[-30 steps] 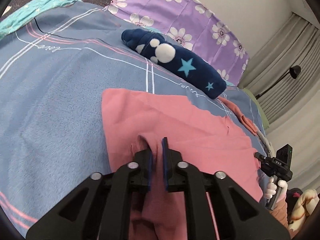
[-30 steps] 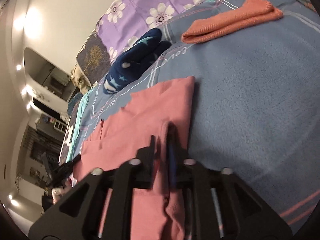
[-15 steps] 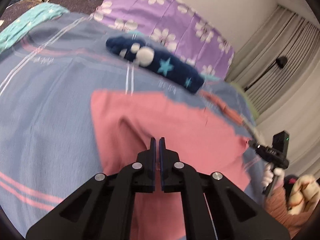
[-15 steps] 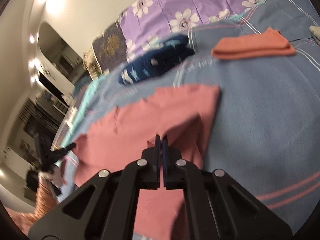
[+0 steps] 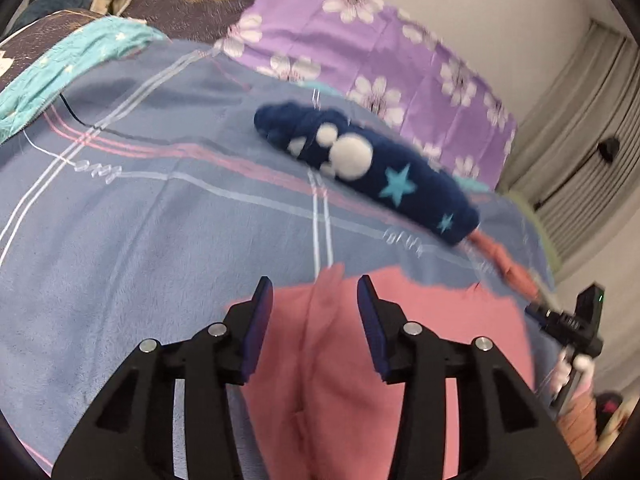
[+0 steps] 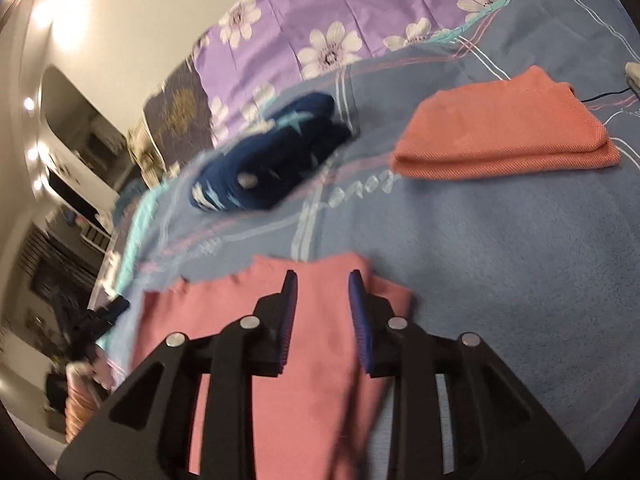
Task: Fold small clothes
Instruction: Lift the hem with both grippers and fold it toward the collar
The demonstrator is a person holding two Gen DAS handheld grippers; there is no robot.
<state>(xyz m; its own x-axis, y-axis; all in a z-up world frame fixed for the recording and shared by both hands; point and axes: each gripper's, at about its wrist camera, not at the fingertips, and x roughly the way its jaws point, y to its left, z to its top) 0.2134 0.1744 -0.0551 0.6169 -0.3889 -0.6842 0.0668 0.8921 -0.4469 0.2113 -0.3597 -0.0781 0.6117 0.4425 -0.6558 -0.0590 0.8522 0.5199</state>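
1. The blue striped blanket (image 5: 140,240) covers the bed and serves as the folding surface; every other place here is given against it.
2. The pink garment (image 5: 340,380) lies on the near part of the blanket, doubled over so that its far edge is a fold line, which I judge to be a fold just laid down.
3. The orange folded cloth (image 6: 504,128) sits on the blanket's far right part and the navy star-patterned piece (image 5: 360,168) near its far edge, both well apart from the pink garment, probably set aside as finished.
4. The left gripper (image 5: 316,292) hangs over the garment's far-left corner. Its jaws are opening, released; a raised ridge of pink cloth lies between them, but the pads do not press it.
5. The right gripper (image 6: 320,284) is over the far-right corner, jaws likewise opening, with flat pink cloth beneath and nothing clamped.
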